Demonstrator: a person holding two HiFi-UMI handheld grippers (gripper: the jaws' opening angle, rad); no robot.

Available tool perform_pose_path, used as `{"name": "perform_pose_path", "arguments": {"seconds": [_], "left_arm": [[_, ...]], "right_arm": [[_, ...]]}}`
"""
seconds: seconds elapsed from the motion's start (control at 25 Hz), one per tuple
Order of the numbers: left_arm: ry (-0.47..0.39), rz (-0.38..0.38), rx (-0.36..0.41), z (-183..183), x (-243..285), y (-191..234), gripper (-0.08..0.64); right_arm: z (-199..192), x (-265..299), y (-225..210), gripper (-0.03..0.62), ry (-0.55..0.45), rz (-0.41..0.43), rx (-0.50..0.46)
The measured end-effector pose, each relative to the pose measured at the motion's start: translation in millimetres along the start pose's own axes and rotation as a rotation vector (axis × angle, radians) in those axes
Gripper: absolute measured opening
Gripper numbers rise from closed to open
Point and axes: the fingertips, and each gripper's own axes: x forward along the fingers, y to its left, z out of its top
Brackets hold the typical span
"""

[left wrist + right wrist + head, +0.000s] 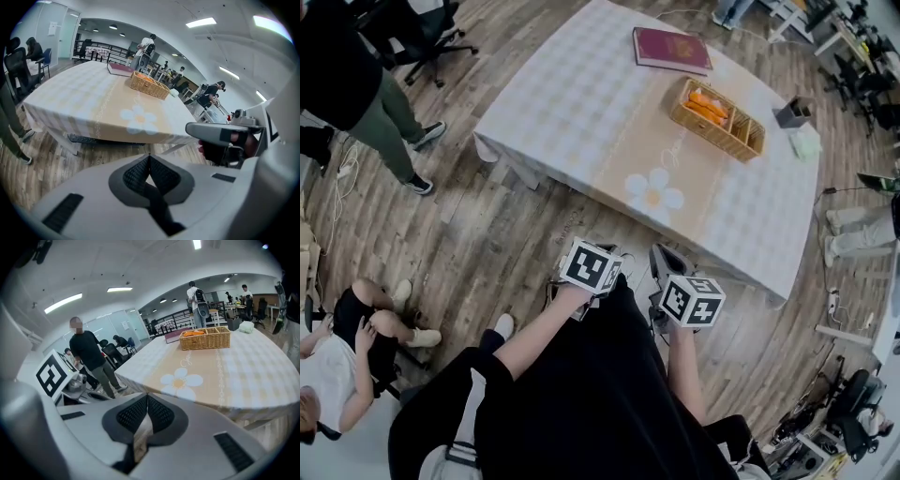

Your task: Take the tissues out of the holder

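We stand short of the table (581, 103) with both arms low, so the job has not started and this is the approach. The left tongs (149, 155) are pinched fully together with nothing between them, and the right tongs (147, 395) are the same, closed and empty. Ahead at 12 o'clock is the flower print (654, 192) on the cloth. At 1 o'clock sits a wicker basket (705, 128) with orange packets (707, 105) in its large section, and the narrow sections at its right end look empty. Farther out, between 1 and 2 o'clock near the table's far right edge, stands the small dark holder (793, 113). We cannot tell what is inside it. A pale crumpled wad (806, 144), perhaps a tissue, lies just beside it. A red book (671, 49) lies at 12 o'clock on the far side. Next, we judge, we must step closer, reach toward the holder and spread one pair of tongs.
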Motion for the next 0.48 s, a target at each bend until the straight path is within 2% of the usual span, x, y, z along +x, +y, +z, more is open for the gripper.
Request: {"name": "perform_pose_path", "arguments": {"seconds": [0.48], "left_arm": [[0.008,-0.005,0.055,69.3,41.1,-24.0,0.0]], "right_arm": [[42.5,2.2,-64.0,0.015,-0.011,-0.031,-0.004]]}}
